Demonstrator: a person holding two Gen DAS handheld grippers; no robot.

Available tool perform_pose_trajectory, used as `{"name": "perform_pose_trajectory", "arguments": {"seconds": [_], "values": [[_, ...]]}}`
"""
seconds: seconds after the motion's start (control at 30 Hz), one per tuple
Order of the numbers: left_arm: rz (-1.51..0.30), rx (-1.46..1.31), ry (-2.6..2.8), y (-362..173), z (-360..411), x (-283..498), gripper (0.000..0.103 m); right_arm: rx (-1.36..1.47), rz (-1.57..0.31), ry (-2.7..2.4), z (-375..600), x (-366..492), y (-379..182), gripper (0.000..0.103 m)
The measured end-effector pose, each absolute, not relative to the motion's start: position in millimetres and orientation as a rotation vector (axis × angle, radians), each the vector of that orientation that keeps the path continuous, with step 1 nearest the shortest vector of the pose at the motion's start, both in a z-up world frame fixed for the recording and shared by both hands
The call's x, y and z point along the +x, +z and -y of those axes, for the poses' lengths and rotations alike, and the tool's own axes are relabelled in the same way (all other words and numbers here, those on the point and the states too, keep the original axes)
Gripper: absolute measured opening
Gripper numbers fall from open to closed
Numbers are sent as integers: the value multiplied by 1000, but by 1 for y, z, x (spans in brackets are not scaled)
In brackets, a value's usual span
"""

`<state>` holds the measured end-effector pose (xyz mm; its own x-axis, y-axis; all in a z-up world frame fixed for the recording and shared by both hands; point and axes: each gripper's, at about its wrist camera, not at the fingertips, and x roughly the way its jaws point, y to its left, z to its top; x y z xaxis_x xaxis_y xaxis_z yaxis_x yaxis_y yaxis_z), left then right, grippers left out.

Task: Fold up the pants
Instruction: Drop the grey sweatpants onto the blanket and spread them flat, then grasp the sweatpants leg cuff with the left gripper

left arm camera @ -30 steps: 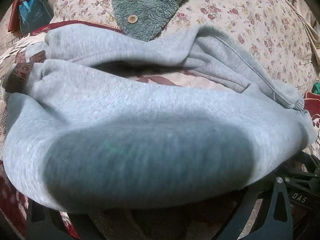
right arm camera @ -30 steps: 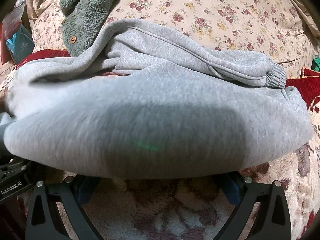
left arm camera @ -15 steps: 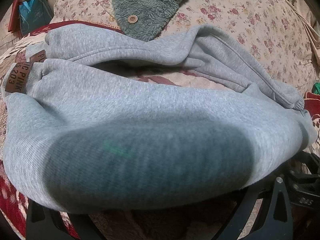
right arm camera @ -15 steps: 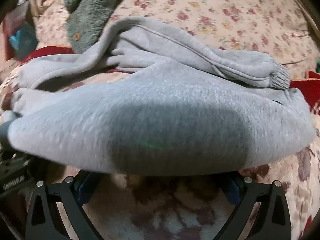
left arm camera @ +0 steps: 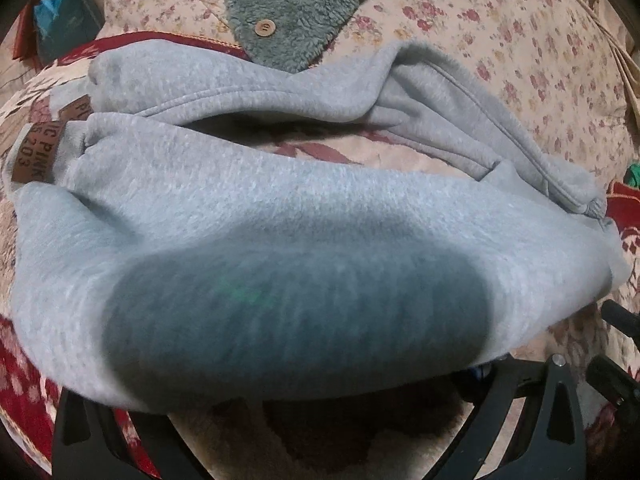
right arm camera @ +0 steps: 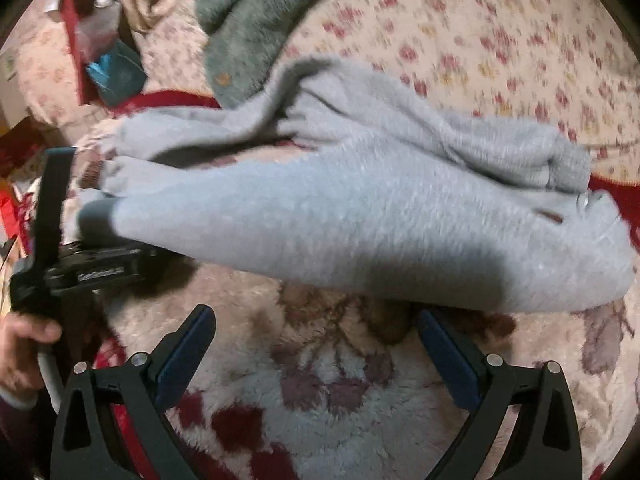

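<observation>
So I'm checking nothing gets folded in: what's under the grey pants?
Under the grey pants the plush patterned blanket shows, in front and through the gap between the legs. Whatever lies beneath the fabric itself is covered. The right tool is open.

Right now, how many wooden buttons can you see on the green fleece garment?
1 in each view, likely the same button: near the lower edge of the green fleece garment, wooden button just beyond the grey sweatpants. More may be hidden in the folds.

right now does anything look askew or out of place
Yes. The pants are askew: the near part is lifted off the blanket over the left claw, while the far leg lies twisted and bunched. The right claw is open and empty.
</observation>
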<state>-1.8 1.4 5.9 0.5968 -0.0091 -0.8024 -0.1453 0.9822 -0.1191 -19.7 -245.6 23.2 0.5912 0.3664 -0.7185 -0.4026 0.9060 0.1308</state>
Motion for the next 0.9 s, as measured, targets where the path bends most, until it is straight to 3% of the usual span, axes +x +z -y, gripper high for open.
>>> {"name": "perform_pose_trajectory", "arguments": {"seconds": [0.9], "values": [[-759, -73, 164, 88, 27, -64, 103, 7, -790, 481, 244, -35, 71, 103]]}}
